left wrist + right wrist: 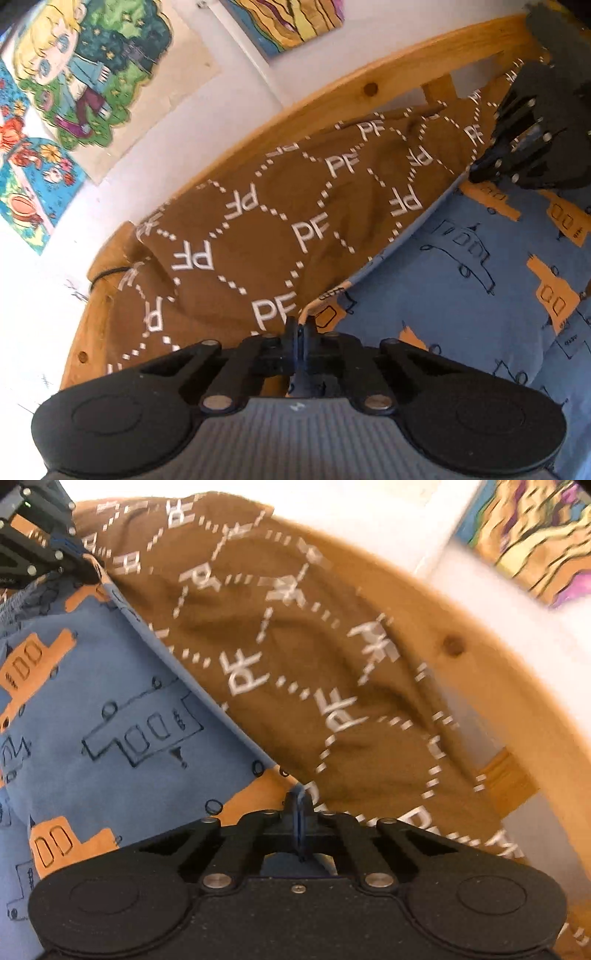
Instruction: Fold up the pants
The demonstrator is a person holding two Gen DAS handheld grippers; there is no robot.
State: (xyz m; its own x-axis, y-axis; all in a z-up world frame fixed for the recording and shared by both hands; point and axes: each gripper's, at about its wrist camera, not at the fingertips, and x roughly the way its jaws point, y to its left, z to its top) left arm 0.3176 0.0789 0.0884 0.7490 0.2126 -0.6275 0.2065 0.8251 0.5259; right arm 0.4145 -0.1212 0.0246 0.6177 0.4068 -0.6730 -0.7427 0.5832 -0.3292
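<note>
The blue pants (461, 280) with orange vehicle prints hang stretched between my two grippers. My left gripper (300, 326) is shut on one corner of the pants' edge. My right gripper (298, 803) is shut on the other corner of the same edge (207, 698). In the left wrist view the right gripper (476, 171) shows at the upper right, pinching the cloth. In the right wrist view the left gripper (86, 570) shows at the upper left. The pants (92, 709) are held taut above a brown blanket.
A brown blanket (236, 229) with white "PF" lettering lies behind the pants, also in the right wrist view (295, 646). A curved wooden bed rail (332, 99) runs behind it. Colourful drawings (88, 62) hang on the white wall.
</note>
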